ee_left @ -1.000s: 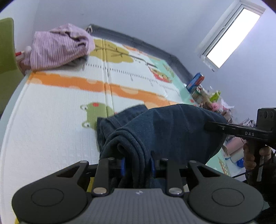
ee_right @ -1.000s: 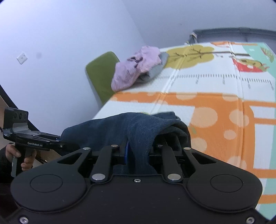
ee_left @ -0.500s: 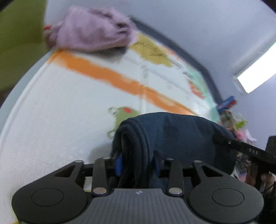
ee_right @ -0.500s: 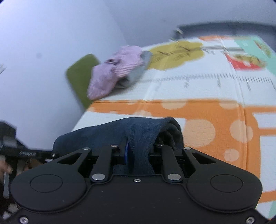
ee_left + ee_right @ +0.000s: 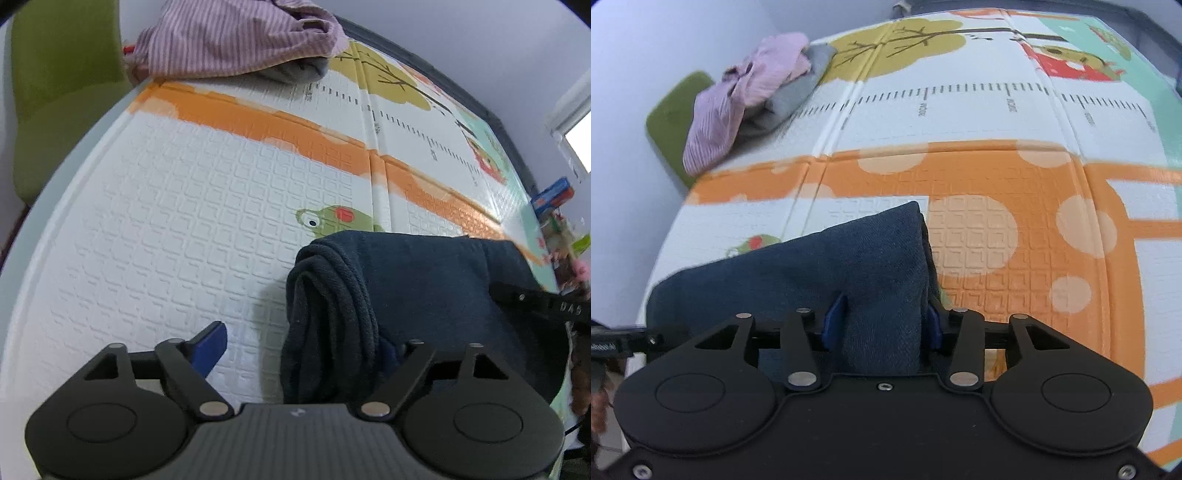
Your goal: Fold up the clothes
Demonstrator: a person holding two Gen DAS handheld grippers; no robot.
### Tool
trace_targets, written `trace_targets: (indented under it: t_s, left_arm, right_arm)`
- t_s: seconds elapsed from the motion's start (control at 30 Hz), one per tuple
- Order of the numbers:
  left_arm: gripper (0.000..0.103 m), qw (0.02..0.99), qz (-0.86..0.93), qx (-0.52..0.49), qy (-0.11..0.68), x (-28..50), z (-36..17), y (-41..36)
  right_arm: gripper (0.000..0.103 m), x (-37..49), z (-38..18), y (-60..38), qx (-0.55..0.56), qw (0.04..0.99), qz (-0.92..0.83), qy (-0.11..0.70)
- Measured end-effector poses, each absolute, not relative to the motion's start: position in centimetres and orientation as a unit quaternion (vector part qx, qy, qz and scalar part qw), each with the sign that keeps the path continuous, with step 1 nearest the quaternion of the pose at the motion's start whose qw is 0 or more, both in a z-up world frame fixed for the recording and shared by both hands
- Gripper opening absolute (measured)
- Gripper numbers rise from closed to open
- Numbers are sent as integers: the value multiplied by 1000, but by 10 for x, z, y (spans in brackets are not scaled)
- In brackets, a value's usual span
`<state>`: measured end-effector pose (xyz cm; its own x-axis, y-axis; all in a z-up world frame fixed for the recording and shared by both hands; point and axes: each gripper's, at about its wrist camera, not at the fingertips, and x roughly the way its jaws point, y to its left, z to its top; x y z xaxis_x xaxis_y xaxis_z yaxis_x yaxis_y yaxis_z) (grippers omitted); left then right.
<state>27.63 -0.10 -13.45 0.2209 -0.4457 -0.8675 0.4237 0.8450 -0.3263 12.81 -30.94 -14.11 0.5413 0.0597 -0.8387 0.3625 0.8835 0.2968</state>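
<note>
Left wrist view: left gripper [image 5: 299,350] wide, jaws opening, left pad clear of the folded dark blue garment [image 5: 406,295], whose rolled edge lies between the jaws on the play mat [image 5: 184,221]. Right wrist view: right gripper [image 5: 882,325] narrower, jaws opening, same garment's fold between its blue pads. Farther back, pink striped clothes [image 5: 746,96] piled on grey cloth at the mat's corner, beside a green chair [image 5: 55,92].

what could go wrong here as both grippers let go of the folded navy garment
1. The navy garment is a thick, rounded roll; with the left gripper opening, its layers may spring apart.
2. The right gripper is opening with cloth between its pads; pulling back may drag the fold on the mat.
</note>
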Motion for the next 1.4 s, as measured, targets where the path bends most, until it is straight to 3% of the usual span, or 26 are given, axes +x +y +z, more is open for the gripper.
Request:
trace_targets:
  t_s: [0.07, 0.13, 0.23, 0.5, 0.6, 0.63, 0.67, 0.8, 0.83, 1.03, 1.4]
  left_arm:
    - [78, 781, -281, -12, 558, 273, -128, 0]
    - [61, 786, -293, -2, 545, 266, -114, 0]
    - [55, 809, -299, 35, 506, 251, -87, -4]
    - [55, 849, -330, 32, 411, 220, -18, -23]
    - [55, 856, -332, 28, 396, 212, -13, -40]
    - [55, 855, -332, 21, 397, 211, -15, -45]
    - [53, 854, -333, 14, 400, 210, -18, -50]
    - [19, 846, -317, -4, 428, 213, -48, -65]
    - [16, 845, -312, -6, 435, 213, -56, -66]
    - [9, 855, -265, 18, 446, 216, -100, -68]
    - [3, 862, -242, 20, 446, 227, -111, -53]
  right_arm:
    - [43, 127, -138, -312, 232, 846, -89, 472]
    - [43, 122, -129, -312, 236, 846, -90, 469]
    - [43, 111, -103, -310, 225, 855, -93, 457]
    - [47, 86, -18, -290, 172, 913, -78, 361]
    - [33, 93, -9, -274, 152, 919, -57, 360]
    - [18, 96, -12, -269, 149, 919, -54, 360]
    - [12, 101, -15, -265, 148, 920, -52, 360]
    - [8, 116, -45, -256, 172, 908, -61, 377]
    - [8, 119, -53, -255, 177, 905, -64, 381]
    - [8, 130, -100, -250, 205, 894, -75, 391]
    - [0, 145, -140, -250, 181, 879, -96, 430]
